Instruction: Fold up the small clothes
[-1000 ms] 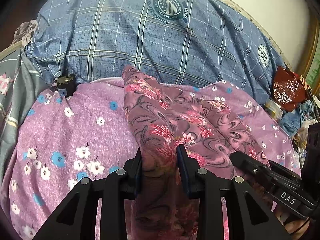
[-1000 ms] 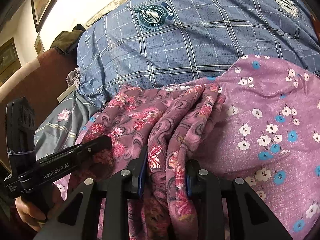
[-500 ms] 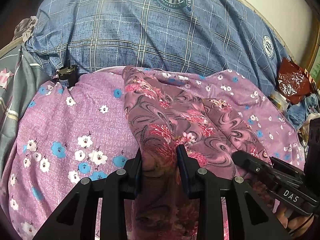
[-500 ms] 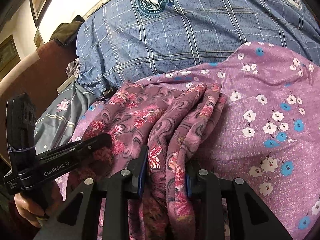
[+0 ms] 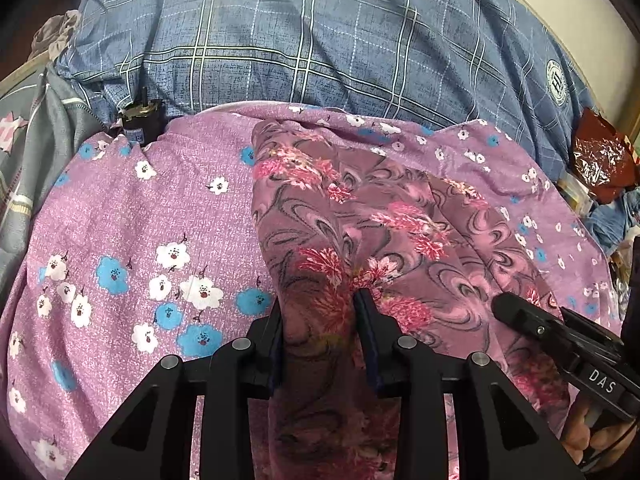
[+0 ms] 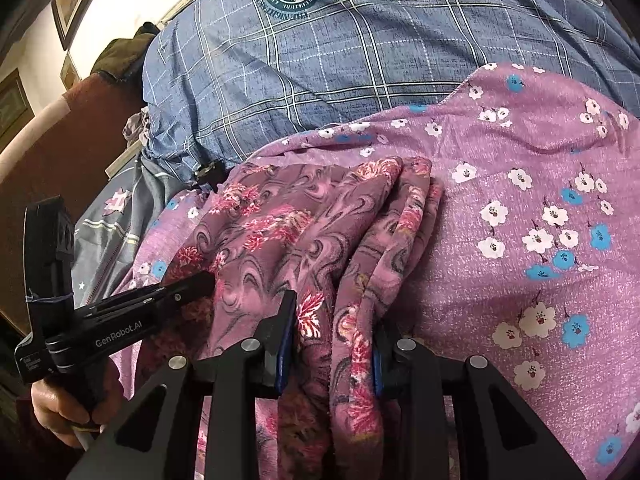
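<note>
A mauve garment with a pink floral swirl print (image 5: 360, 216) lies folded lengthwise on a purple cloth with white and blue flowers (image 5: 160, 216). My left gripper (image 5: 318, 304) is shut on the garment's near left edge. My right gripper (image 6: 334, 308) is shut on bunched layers of the same garment (image 6: 288, 232) at its near right edge. Each gripper shows in the other's view: the right one at lower right in the left wrist view (image 5: 504, 308), the left one at lower left in the right wrist view (image 6: 204, 280).
A large blue plaid pillow (image 5: 300, 40) lies behind the purple cloth (image 6: 540, 200). A small black device (image 5: 140, 120) sits at the pillow's left edge. A grey patterned cloth (image 5: 24, 152) is at far left. A red foil bag (image 5: 600, 164) and clutter lie at far right.
Both grippers have drawn the garment toward me across the purple cloth; more of the purple cloth shows beyond the garment's far end. Both grips stay shut.
</note>
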{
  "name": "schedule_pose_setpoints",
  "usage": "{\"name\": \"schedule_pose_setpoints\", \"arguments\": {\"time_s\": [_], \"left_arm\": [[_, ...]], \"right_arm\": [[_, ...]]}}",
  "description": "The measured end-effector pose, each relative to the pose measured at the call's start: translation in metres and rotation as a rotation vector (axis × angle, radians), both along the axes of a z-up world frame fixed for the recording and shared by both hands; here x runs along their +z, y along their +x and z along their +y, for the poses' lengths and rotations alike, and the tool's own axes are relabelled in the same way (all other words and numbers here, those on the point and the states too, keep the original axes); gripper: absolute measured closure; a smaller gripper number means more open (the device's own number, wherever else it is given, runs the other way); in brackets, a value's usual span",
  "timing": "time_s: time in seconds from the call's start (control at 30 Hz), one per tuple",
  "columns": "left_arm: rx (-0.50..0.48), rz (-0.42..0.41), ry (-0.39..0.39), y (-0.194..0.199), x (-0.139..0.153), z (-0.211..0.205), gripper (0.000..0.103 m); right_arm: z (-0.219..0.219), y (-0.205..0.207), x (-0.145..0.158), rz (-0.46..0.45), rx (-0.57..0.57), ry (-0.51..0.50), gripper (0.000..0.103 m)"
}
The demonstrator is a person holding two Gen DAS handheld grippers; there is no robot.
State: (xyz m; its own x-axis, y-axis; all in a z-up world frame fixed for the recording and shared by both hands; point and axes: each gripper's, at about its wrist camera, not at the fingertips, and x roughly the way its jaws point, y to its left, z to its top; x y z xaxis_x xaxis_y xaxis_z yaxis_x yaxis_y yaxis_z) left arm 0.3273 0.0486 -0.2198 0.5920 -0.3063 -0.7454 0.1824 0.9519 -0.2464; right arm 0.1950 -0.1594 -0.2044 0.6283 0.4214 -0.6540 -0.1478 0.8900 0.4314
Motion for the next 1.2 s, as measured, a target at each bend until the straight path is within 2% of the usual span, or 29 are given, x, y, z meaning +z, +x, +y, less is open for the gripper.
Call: {"name": "schedule_pose_setpoints", "arguments": {"time_s": [0.13, 0.3, 0.4, 0.43, 0.47, 0.53, 0.63, 0.7, 0.87, 0.97, 1.0, 1.03, 1.07, 1.1, 1.13, 1.2], "left_arm": [[-0.002, 0.002, 0.004, 0.003, -0.003, 0.000, 0.069], [0.006, 0.004, 0.008, 0.004, -0.006, 0.002, 0.061], [0.027, 0.004, 0.033, 0.004, -0.007, 0.003, 0.048], [0.031, 0.005, 0.040, 0.004, -0.007, 0.002, 0.044], [0.037, 0.007, 0.048, 0.004, -0.007, 0.002, 0.039], [0.048, 0.016, 0.054, 0.004, -0.007, 0.003, 0.035], [0.050, 0.035, 0.043, 0.006, -0.005, 0.005, 0.035], [0.049, 0.031, 0.064, 0.005, -0.001, 0.003, 0.035], [0.051, -0.053, 0.140, -0.005, 0.016, -0.002, 0.037], [0.059, -0.099, 0.137, -0.012, 0.026, -0.003, 0.037], [0.063, -0.112, 0.123, -0.013, 0.029, -0.003, 0.037], [0.068, -0.122, 0.112, -0.015, 0.031, -0.003, 0.037], [0.072, -0.129, 0.102, -0.016, 0.033, -0.002, 0.037], [0.076, -0.135, 0.096, -0.016, 0.033, -0.002, 0.037], [0.079, -0.139, 0.093, -0.015, 0.034, -0.003, 0.037], [0.078, -0.138, 0.098, -0.010, 0.033, -0.006, 0.037]], "right_arm": [[-0.002, 0.001, -0.006, 0.011, 0.006, -0.007, 0.074], [-0.003, 0.002, -0.010, 0.015, 0.020, -0.014, 0.072], [-0.005, 0.004, -0.014, 0.030, 0.018, -0.020, 0.063], [-0.007, 0.005, -0.015, 0.041, 0.014, -0.017, 0.053], [-0.009, 0.007, -0.017, 0.054, 0.011, -0.015, 0.048], [-0.015, 0.009, -0.019, 0.078, 0.005, 0.002, 0.042], [-0.016, 0.008, -0.017, 0.083, 0.011, -0.004, 0.041], [-0.015, 0.007, -0.012, 0.072, 0.013, -0.032, 0.041], [-0.024, 0.006, 0.004, 0.039, -0.016, -0.046, 0.039], [-0.034, 0.005, 0.019, -0.020, -0.049, -0.030, 0.039], [-0.037, 0.006, 0.025, -0.044, -0.052, -0.019, 0.043], [-0.038, 0.008, 0.029, -0.060, -0.039, -0.011, 0.058], [-0.035, 0.011, 0.033, -0.071, -0.019, -0.013, 0.069], [-0.031, 0.015, 0.037, -0.080, -0.001, -0.028, 0.086], [-0.024, 0.019, 0.041, -0.094, 0.013, -0.059, 0.094], [-0.013, 0.027, 0.044, -0.106, 0.034, -0.077, 0.095]]}}
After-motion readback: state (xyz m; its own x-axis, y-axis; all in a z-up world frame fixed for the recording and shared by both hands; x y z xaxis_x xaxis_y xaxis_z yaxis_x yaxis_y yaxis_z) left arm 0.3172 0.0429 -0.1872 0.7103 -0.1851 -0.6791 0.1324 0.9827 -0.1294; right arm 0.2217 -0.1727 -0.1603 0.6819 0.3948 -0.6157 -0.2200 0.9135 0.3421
